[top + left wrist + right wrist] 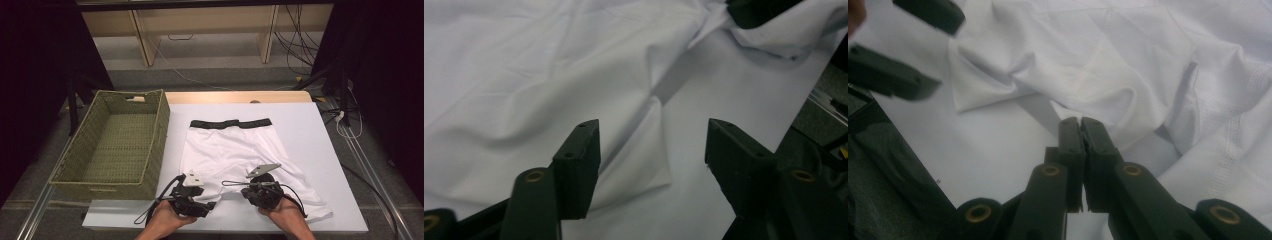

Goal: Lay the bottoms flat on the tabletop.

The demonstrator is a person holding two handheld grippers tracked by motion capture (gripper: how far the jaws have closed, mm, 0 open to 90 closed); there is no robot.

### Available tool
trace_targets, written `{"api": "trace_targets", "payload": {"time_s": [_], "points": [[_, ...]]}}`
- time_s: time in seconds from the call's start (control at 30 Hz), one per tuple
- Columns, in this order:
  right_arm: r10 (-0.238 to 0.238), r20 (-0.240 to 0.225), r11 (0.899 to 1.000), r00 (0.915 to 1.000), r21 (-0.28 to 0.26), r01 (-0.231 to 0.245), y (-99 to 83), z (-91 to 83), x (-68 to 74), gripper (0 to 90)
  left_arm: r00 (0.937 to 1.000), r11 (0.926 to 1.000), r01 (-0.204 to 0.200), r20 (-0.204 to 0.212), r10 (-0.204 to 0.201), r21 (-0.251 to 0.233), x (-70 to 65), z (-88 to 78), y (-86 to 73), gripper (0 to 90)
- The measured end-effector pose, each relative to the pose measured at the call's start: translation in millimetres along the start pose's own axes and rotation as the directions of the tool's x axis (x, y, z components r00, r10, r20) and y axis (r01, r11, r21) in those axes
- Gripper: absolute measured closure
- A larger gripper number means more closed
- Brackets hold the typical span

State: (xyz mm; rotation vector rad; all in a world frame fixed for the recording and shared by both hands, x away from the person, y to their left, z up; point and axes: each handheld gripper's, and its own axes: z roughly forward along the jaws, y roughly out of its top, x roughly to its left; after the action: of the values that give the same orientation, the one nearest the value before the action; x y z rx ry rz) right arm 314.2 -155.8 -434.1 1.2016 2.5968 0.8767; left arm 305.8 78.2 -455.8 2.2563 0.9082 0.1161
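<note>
L claw (pixel 651 150): jaws apart, hem corner of white shorts (pixel 235 150) between, not pinched.
R claw (pixel 1081 131): clamped tight on shorts fabric.

White fabric boxer shorts with a black elastic waistband (pixel 235 152) lie flat on the white table surface, waistband toward the far edge, both legs pointing toward the near edge. The fabric is wrinkled, and the left leg hem corner is folded
</note>
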Motion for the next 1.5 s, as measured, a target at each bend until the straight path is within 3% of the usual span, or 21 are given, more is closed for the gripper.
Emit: {"api": "trace_targets", "payload": {"time_s": [0.1,0.2,0.3,0.43,0.7,0.97,1.03,1.13,1.23,1.33,1.43,1.5], "points": [[0.002,-0.001,1.000,1.0000,-0.006,-0.002,0.9,0.7,-0.3,88.1,0.9998,0.9994,-0.019,-0.001,0.019,0.030,-5.0,14.7,0.8,48.1],[0.004,-0.002,1.000,1.0000,-0.005,-0.004,1.1,1.5,0.0,88.1,0.9968,0.9960,-0.058,-0.051,0.062,0.068,-4.6,25.8,-2.0,64.4],[0.002,-0.005,1.000,1.0000,-0.002,-0.002,0.4,1.1,-0.7,88.0,0.9958,0.9950,-0.074,-0.050,0.077,0.067,0.3,21.4,-2.1,84.9],[0.009,0.001,1.000,1.0000,-0.007,-0.009,-1.5,-2.0,-3.1,88.0,0.9974,0.9965,-0.066,-0.027,0.067,0.052,10.7,6.2,-1.0,88.7],[0.012,-0.028,1.000,0.9995,0.002,-0.012,-12.9,-10.7,-0.1,88.0,0.9984,0.9976,-0.046,0.036,0.044,0.053,30.4,-33.7,-19.4,88.3],[-0.018,-0.098,0.997,0.9950,0.077,0.025,-35.2,-7.9,22.2,87.4,0.9928,0.9886,-0.097,0.082,0.087,0.116,18.6,-34.0,-35.3,88.0],[-0.015,-0.106,0.996,0.9942,0.085,0.024,-38.3,-7.1,23.7,82.9,0.9932,0.9886,-0.092,0.082,0.083,0.119,19.5,-35.2,-35.6,87.3],[-0.013,-0.109,0.999,0.9939,0.049,0.019,-34.7,-10.8,18.4,66.4,0.9954,0.9938,-0.067,0.075,0.060,0.089,22.8,-38.9,-32.0,78.8],[0.034,-0.062,0.999,0.9975,-0.018,-0.035,-27.8,-21.1,6.0,57.9,0.9966,0.9986,-0.033,0.077,0.030,0.040,25.9,-42.3,-25.6,69.1],[0.071,0.044,0.996,0.9965,-0.062,-0.069,-20.6,-23.4,-12.3,55.6,0.9993,0.9997,0.014,0.033,-0.014,0.021,29.7,-37.2,-17.9,56.7],[0.100,0.111,0.995,0.9888,-0.020,-0.098,-16.1,-10.6,-27.4,54.8,0.9993,0.9989,0.036,-0.013,-0.036,0.029,31.0,-27.0,-12.8,50.4],[0.091,0.140,0.994,0.9859,0.053,-0.100,-17.1,5.3,-33.1,54.7,0.9990,0.9988,0.036,-0.028,-0.035,0.035,30.6,-20.8,-10.4,46.8]]}}
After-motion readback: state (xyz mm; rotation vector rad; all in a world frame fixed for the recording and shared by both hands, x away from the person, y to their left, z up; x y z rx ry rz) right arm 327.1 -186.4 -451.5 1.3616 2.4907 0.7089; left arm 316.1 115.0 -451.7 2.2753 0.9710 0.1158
